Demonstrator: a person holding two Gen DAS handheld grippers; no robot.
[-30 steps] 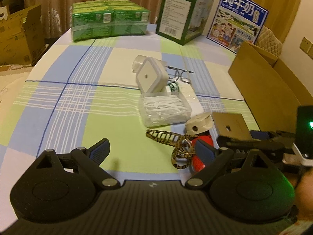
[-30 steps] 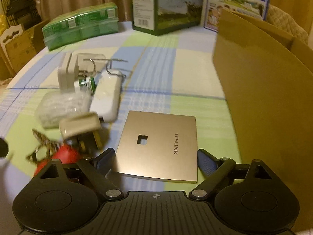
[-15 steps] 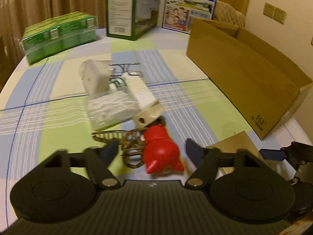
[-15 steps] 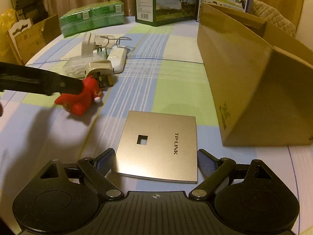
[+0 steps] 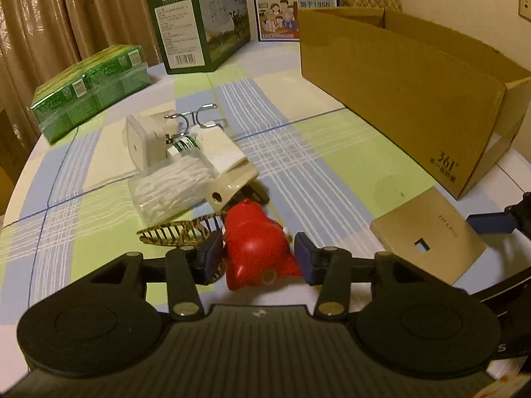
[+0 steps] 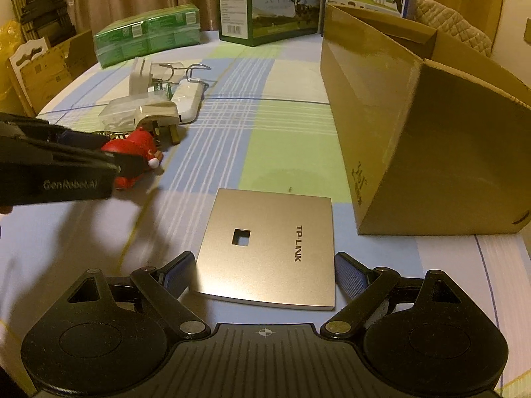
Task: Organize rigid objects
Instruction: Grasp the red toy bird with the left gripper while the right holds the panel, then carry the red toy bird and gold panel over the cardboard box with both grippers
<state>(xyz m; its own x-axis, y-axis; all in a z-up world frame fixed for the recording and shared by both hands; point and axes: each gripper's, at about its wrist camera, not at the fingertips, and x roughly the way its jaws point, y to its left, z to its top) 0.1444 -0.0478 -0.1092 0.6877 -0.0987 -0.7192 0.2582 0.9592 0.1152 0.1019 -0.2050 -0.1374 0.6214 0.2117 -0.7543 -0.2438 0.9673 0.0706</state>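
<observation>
A red toy figure (image 5: 259, 248) lies on the checked tablecloth at the near end of a small pile. My left gripper (image 5: 258, 257) straddles it. Its jaws are closing and the blue pads (image 5: 212, 255) meet the toy's two sides. From the right wrist view the left gripper (image 6: 109, 162) covers part of the red toy (image 6: 132, 147). My right gripper (image 6: 262, 273) is shut across a flat gold TP-LINK panel (image 6: 268, 248), one pad on each side edge. The same panel (image 5: 428, 235) shows at the lower right of the left wrist view.
The pile holds a patterned hair clip (image 5: 176, 232), a beige plug (image 5: 232, 182), a bag of white picks (image 5: 172, 185), a white adapter (image 5: 139, 139) and wire hooks (image 5: 195, 116). An open cardboard box (image 5: 398, 89) stands on the right. Green packs (image 5: 89, 89) and cartons (image 5: 199, 23) stand at the back.
My left gripper swung over to the red toy and its jaws narrowed around it. The right gripper drew back from the pile with the gold panel between its pads.
</observation>
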